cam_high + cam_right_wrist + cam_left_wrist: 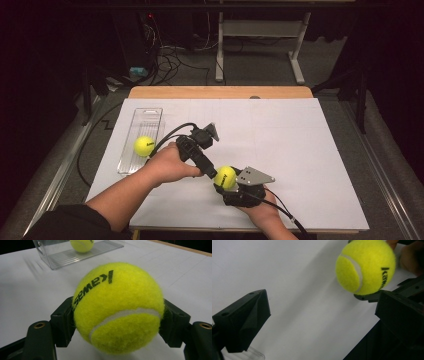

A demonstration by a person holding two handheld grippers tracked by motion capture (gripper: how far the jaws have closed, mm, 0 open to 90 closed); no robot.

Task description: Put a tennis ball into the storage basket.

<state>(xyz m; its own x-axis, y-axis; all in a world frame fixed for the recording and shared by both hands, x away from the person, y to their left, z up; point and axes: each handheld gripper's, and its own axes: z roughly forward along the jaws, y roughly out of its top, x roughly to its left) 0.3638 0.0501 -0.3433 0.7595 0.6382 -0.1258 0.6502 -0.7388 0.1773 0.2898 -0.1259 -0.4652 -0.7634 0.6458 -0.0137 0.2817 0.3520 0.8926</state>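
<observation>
Right gripper (117, 322) clamps a tennis ball (117, 307) near the table's (310, 150) front edge. Left gripper (322, 315) stands wide open, empty, beside it.

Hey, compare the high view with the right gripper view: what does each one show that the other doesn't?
High view alone: the person's forearms and hands, the left claw open and close beside the held ball, the wooden table edge, and the floor cables beyond it.

Right gripper view alone: close up, the black lettering on the held tennis ball and its white seam, with both pads pressing its sides.

Both share: the right claw shut on that ball, the second ball lying in the clear tray, and the white table sheet.
</observation>
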